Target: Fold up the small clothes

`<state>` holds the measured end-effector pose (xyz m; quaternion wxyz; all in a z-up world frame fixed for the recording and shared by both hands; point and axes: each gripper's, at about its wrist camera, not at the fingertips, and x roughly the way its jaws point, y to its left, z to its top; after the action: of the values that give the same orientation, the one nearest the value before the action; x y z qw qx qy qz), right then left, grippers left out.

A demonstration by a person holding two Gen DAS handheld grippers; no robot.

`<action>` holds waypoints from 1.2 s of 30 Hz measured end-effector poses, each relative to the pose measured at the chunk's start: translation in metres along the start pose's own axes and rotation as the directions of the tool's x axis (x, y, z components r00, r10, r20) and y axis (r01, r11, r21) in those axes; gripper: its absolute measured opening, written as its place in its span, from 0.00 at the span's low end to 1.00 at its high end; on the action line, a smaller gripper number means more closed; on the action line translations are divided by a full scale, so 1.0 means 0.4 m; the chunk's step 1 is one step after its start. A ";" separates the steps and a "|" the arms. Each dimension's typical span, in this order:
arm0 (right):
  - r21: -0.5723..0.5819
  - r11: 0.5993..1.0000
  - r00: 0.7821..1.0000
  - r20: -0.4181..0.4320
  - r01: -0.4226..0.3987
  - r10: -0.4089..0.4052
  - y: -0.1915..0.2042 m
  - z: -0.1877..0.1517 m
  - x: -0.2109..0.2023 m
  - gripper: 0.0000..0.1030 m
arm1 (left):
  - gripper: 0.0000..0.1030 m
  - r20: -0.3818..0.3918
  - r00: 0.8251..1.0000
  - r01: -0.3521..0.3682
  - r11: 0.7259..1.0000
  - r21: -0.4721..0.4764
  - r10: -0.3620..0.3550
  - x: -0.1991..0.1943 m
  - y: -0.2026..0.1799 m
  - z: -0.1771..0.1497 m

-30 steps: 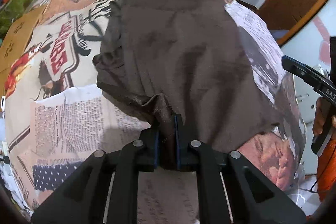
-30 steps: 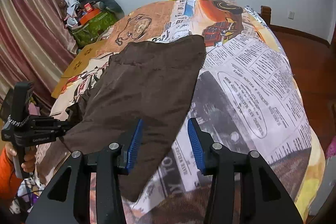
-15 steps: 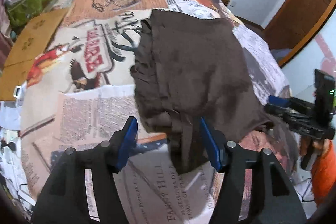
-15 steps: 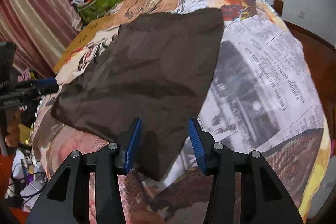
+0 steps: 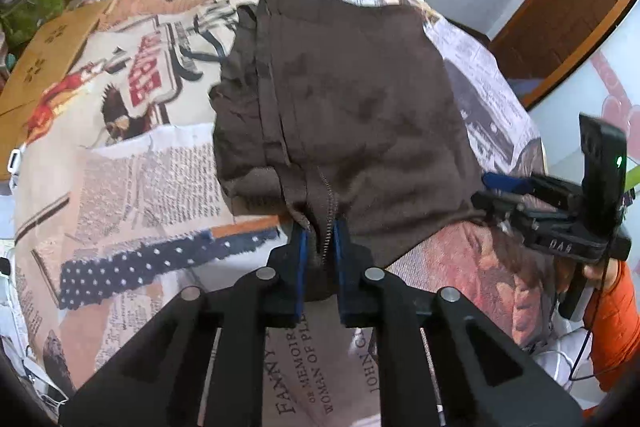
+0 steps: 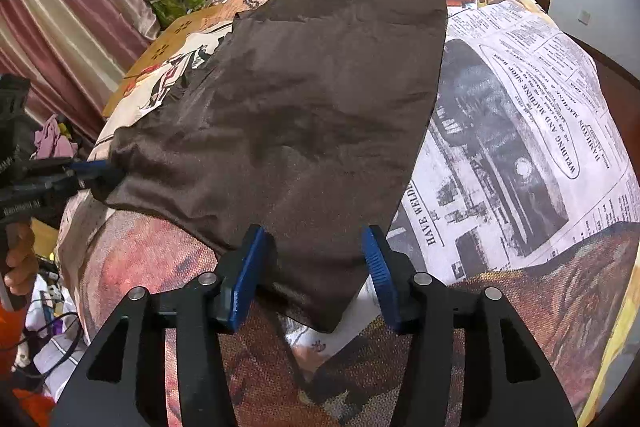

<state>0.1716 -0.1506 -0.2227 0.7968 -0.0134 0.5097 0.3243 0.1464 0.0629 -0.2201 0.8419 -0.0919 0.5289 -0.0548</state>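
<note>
Brown garment [image 6: 304, 115] spread on bed [image 6: 520, 131], thin, limp, light, probably slippery; left hand-held gripper [image 5: 320, 243] pinched on near seamed edge; right hand-held gripper [image 6: 312, 267] wide apart, empty, straddling near corner—best hold.

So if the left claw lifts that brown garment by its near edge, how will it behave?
The brown garment will probably drape limply: it is wrinkled and bunched on one side. It likely feels light, since the left claw pinches only a thin edge. Its folded layers may slide apart.
</note>
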 end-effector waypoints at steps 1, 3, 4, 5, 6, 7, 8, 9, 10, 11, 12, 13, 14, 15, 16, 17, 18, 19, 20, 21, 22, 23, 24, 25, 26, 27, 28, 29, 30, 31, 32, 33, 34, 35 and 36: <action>-0.003 1.000 1.000 0.002 0.000 0.000 0.001 -0.003 0.001 0.47 | 0.08 0.015 1.000 0.003 1.000 -0.002 -0.003 -0.009 -0.001 0.004; -0.011 1.000 1.000 0.006 0.005 -0.004 0.005 -0.005 -0.001 0.47 | 0.07 0.050 0.999 -0.001 1.000 0.010 0.000 -0.030 -0.013 0.017; -0.012 1.000 1.000 0.006 0.006 -0.006 0.006 -0.005 -0.003 0.47 | 0.07 0.068 0.998 -0.007 1.000 0.021 0.006 -0.041 -0.020 0.021; -0.011 1.000 1.000 0.005 0.004 -0.004 0.006 -0.004 -0.005 0.47 | 0.07 0.094 0.995 -0.021 0.999 0.041 0.017 -0.057 -0.033 0.025; -0.010 1.000 1.000 0.006 0.001 -0.001 0.006 -0.002 -0.007 0.47 | 0.07 0.112 0.993 -0.036 0.998 0.058 0.029 -0.071 -0.042 0.027; -0.011 1.000 1.000 0.008 -0.002 0.002 0.007 -0.001 -0.009 0.47 | 0.07 0.129 0.991 -0.047 0.996 0.070 0.037 -0.082 -0.048 0.028; -0.014 1.000 1.000 0.007 -0.001 0.001 0.009 -0.002 -0.011 0.47 | 0.07 0.140 0.989 -0.052 0.996 0.078 0.041 -0.091 -0.051 0.028; -0.018 1.000 1.000 0.008 0.001 -0.001 0.010 -0.002 -0.011 0.47 | 0.07 0.142 0.989 -0.055 0.995 0.078 0.043 -0.095 -0.048 0.027; -0.024 1.000 1.000 0.008 0.001 0.000 0.012 -0.004 -0.012 0.47 | 0.07 0.140 0.989 -0.057 0.996 0.071 0.047 -0.094 -0.041 0.026; -0.026 1.000 1.000 0.007 -0.001 0.001 0.014 -0.005 -0.012 0.48 | 0.07 0.126 0.991 -0.059 0.997 0.054 0.052 -0.086 -0.024 0.022; -0.025 1.000 1.000 0.007 -0.003 0.004 0.014 -0.008 -0.012 0.49 | 0.07 0.110 0.992 -0.061 0.997 0.041 0.056 -0.078 -0.011 0.017; -0.024 1.000 1.000 0.006 -0.005 0.005 0.015 -0.008 -0.011 0.49 | 0.07 0.090 0.994 -0.063 0.998 0.027 0.060 -0.066 0.005 0.010; -0.021 1.000 1.000 0.006 -0.006 0.006 0.015 -0.010 -0.009 0.49 | 0.07 0.067 0.995 -0.079 0.997 0.002 0.079 -0.049 0.027 -0.001; -0.016 1.000 1.000 0.007 -0.007 0.007 0.013 -0.012 -0.008 0.49 | 0.07 0.052 0.993 -0.104 0.994 -0.015 0.105 -0.038 0.042 -0.008; -0.012 1.000 1.000 0.008 -0.007 0.007 0.012 -0.012 -0.009 0.49 | 0.07 0.036 0.990 -0.135 0.991 -0.028 0.136 -0.024 0.058 -0.017; -0.007 1.000 1.000 0.008 -0.007 0.007 0.010 -0.013 -0.010 0.50 | 0.07 0.016 0.988 -0.156 0.987 -0.037 0.157 -0.010 0.076 -0.026; -0.003 1.000 1.000 0.007 -0.007 0.007 0.007 -0.015 -0.011 0.50 | 0.07 0.003 0.987 -0.159 0.986 -0.046 0.159 -0.004 0.089 -0.032; -0.001 1.000 1.000 0.007 -0.005 0.005 0.006 -0.015 -0.013 0.50 | 0.07 -0.009 0.987 -0.158 0.986 -0.057 0.158 0.003 0.103 -0.037; 0.000 1.000 1.000 0.006 -0.002 0.002 0.003 -0.017 -0.015 0.50 | 0.07 -0.018 0.988 -0.157 0.985 -0.068 0.156 0.006 0.117 -0.041; 0.001 1.000 1.000 0.003 0.001 -0.001 0.000 -0.018 -0.018 0.50 | 0.07 -0.018 0.987 -0.158 0.985 -0.073 0.157 0.004 0.124 -0.041; 0.001 1.000 1.000 0.004 0.005 -0.005 -0.003 -0.019 -0.022 0.50 | 0.10 -0.013 0.987 -0.161 0.984 -0.074 0.161 -0.003 0.130 -0.038; 0.003 1.000 1.000 0.004 0.008 -0.008 -0.005 -0.019 -0.025 0.50 | 0.12 -0.007 0.987 -0.163 0.984 -0.072 0.163 -0.009 0.132 -0.034; 0.008 1.000 1.000 0.006 0.010 -0.010 -0.008 -0.019 -0.029 0.50 | 0.20 0.005 0.987 -0.159 0.985 -0.070 0.160 -0.019 0.132 -0.026; 0.016 1.000 1.000 0.011 0.010 -0.011 -0.013 -0.019 -0.036 0.50 | 0.33 0.018 0.988 -0.154 0.986 -0.068 0.155 -0.028 0.131 -0.019; 0.023 1.000 1.000 0.017 0.011 -0.011 -0.015 -0.018 -0.042 0.50 | 0.41 0.040 0.988 -0.146 0.987 -0.065 0.149 -0.040 0.128 -0.009; 0.030 0.999 1.000 0.027 0.011 -0.012 -0.018 -0.018 -0.050 0.50 | 0.54 0.061 0.988 -0.139 0.988 -0.062 0.143 -0.049 0.123 0.001; 0.035 0.999 0.999 0.035 0.012 -0.013 -0.020 -0.018 -0.056 0.50 | 0.59 0.085 0.988 -0.128 0.990 -0.052 0.132 -0.058 0.117 0.011; 0.041 0.999 0.999 0.044 0.011 -0.013 -0.021 -0.016 -0.063 0.50 | 0.61 0.092 0.988 -0.120 0.992 -0.040 0.123 -0.060 0.108 0.020; 0.046 0.999 0.999 0.053 0.010 -0.012 -0.022 -0.015 -0.070 0.50 | 0.62 0.091 0.990 -0.110 0.994 -0.027 0.112 -0.058 0.103 0.030; 0.052 0.999 0.998 0.062 0.006 -0.010 -0.022 -0.014 -0.075 0.50 | 0.63 0.086 0.991 -0.100 0.995 -0.016 0.101 -0.052 0.098 0.039; 0.057 0.998 0.998 0.067 0.002 -0.006 -0.022 -0.014 -0.079 0.52 | 0.64 0.077 0.993 -0.091 0.996 -0.008 0.091 -0.041 0.093 0.046; 0.059 0.998 0.998 0.071 -0.001 -0.003 -0.020 -0.013 -0.080 0.52 | 0.64 0.062 0.995 -0.082 0.997 -0.005 0.082 -0.026 0.091 0.053; 0.061 0.998 0.997 0.073 -0.003 -0.001 -0.018 -0.014 -0.079 0.52 | 0.64 0.045 0.996 -0.071 0.997 -0.006 0.071 -0.010 0.092 0.057; 0.061 0.998 0.998 0.070 -0.005 0.000 -0.017 -0.012 -0.075 0.52 | 0.64 0.027 0.998 -0.064 0.998 -0.008 0.064 0.011 0.094 0.060; 0.063 0.998 0.998 0.065 -0.011 0.007 -0.017 -0.013 -0.071 0.52 | 0.64 0.017 0.997 -0.078 0.997 -0.016 0.078 0.030 0.098 0.061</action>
<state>0.1632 -0.1722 -0.2038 0.8114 0.0245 0.4939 0.3116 0.1732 0.1012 -0.2287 0.8473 -0.0780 0.5250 -0.0173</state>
